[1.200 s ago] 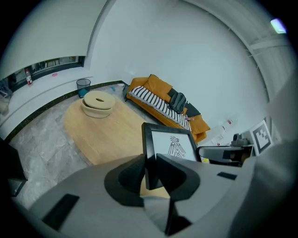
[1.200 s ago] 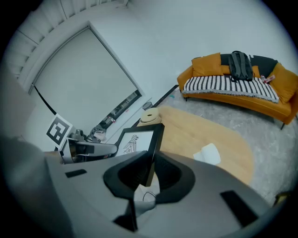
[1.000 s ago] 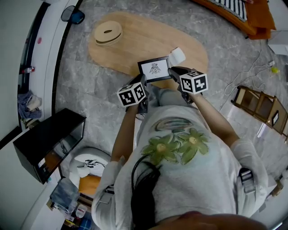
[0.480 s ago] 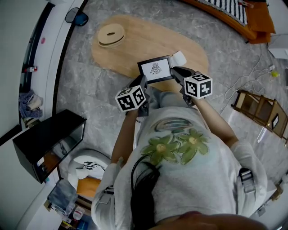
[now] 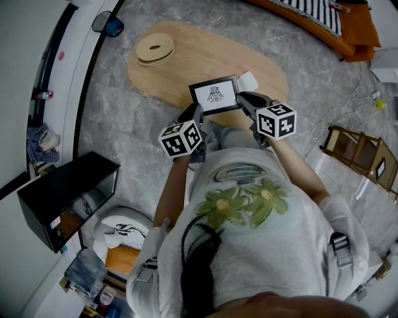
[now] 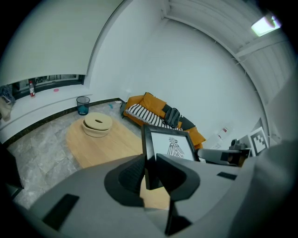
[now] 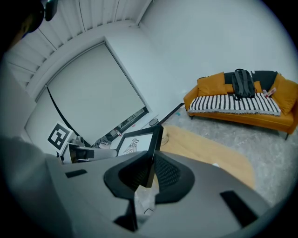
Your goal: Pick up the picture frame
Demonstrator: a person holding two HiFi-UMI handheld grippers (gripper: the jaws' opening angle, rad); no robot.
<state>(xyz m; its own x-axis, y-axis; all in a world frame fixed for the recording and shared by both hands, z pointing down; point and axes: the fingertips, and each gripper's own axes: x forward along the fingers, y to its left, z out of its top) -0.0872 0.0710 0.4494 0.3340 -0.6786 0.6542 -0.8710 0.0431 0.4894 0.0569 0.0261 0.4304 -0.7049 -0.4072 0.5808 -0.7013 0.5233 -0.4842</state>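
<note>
The picture frame (image 5: 214, 94) is black with a white print of a dark figure. It hangs above the near edge of the oval wooden table (image 5: 186, 62), held between both grippers. My left gripper (image 5: 194, 113) is shut on its left edge, and in the left gripper view the frame (image 6: 170, 145) stands upright between that gripper's (image 6: 150, 169) jaws. My right gripper (image 5: 244, 99) grips the right edge, its jaws closing tighter on it. The right gripper view shows the frame (image 7: 135, 144) edge-on between that gripper's (image 7: 150, 169) pads.
A round wooden lidded box (image 5: 155, 48) sits on the table's far left. A white object (image 5: 249, 79) lies just behind the frame. An orange sofa (image 5: 323, 18), a blue bin (image 5: 109, 23), a black box (image 5: 62, 199) and a wooden rack (image 5: 360, 149) stand around.
Both grippers have risen together with the picture frame held between them, lifting it a little farther off the table. The grip on each edge is unchanged.
</note>
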